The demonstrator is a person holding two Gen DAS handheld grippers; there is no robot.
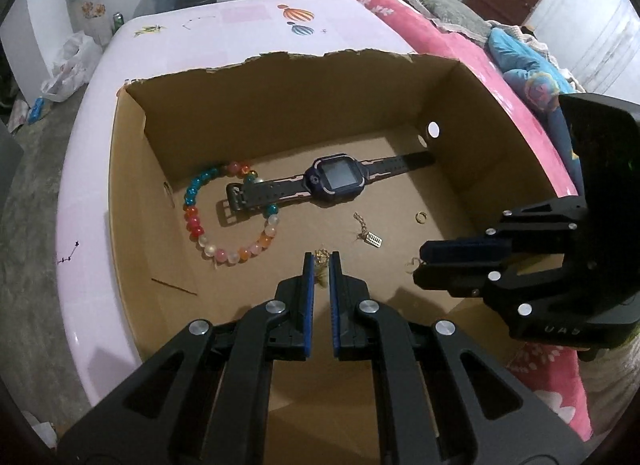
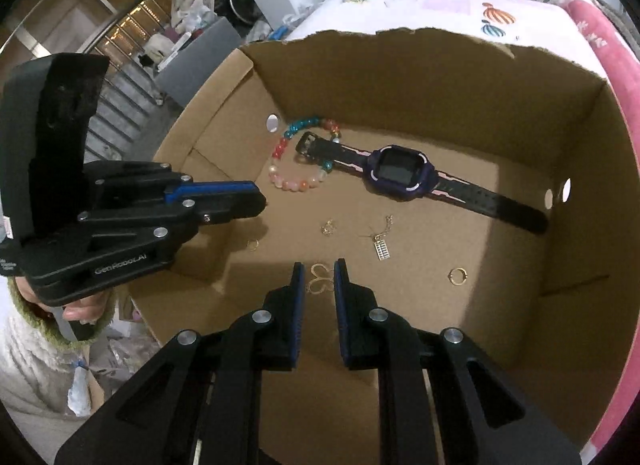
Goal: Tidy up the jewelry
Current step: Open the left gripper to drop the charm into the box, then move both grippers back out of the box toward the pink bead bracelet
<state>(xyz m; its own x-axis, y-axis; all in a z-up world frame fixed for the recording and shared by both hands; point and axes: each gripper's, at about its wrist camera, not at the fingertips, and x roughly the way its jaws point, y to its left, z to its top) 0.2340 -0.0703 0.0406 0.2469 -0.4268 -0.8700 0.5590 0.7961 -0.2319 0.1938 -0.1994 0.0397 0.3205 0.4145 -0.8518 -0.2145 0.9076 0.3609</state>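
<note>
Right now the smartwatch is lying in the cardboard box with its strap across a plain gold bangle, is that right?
Not quite. The smartwatch does lie in the cardboard box, but its strap crosses a multicoloured beaded bracelet, not a gold bangle. The left wrist view shows it.

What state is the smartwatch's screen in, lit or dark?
Dark: the smartwatch lying flat in the cardboard box shows a blank grey screen.

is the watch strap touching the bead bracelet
Touching: in the left wrist view the watch strap's buckle end lies across the bead bracelet, overlapping its beads.
</note>
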